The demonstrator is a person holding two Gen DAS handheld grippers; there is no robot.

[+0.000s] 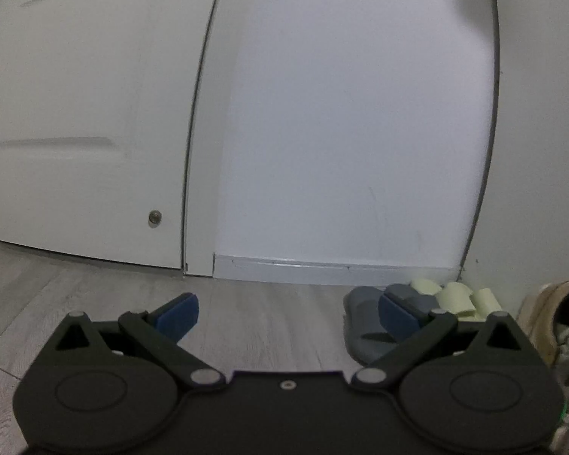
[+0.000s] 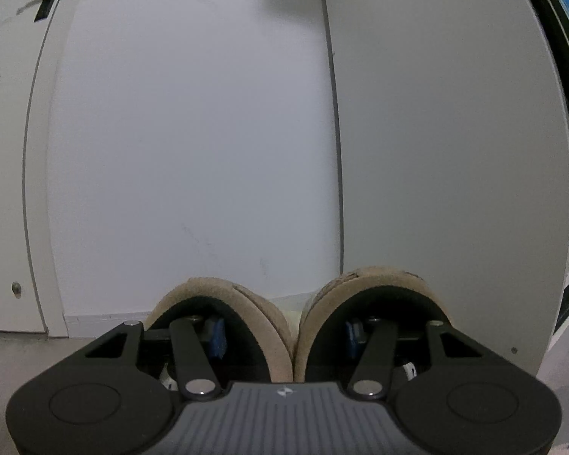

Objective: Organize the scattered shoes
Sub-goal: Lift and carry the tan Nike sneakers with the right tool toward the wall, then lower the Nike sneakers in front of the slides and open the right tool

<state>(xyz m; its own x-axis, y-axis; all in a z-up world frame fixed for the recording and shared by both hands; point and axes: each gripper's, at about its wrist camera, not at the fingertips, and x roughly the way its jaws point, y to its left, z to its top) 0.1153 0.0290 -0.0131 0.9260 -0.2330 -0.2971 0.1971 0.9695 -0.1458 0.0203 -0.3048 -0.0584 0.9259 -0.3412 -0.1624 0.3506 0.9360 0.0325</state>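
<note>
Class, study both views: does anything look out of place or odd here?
Yes. The right hand-held gripper has one finger inside each tan shoe, pinching their inner walls together. In the left view, a grey slipper overlaps pale green slippers in the corner.

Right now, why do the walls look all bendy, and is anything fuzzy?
Left wrist view: the fisheye lens bows the door edge; the grey slipper looks soft. Right wrist view: the wall seam curves too, and the tan shoes sit in dim shadow.

grey wood-look floor carries grey slippers, pale green slippers.
</note>
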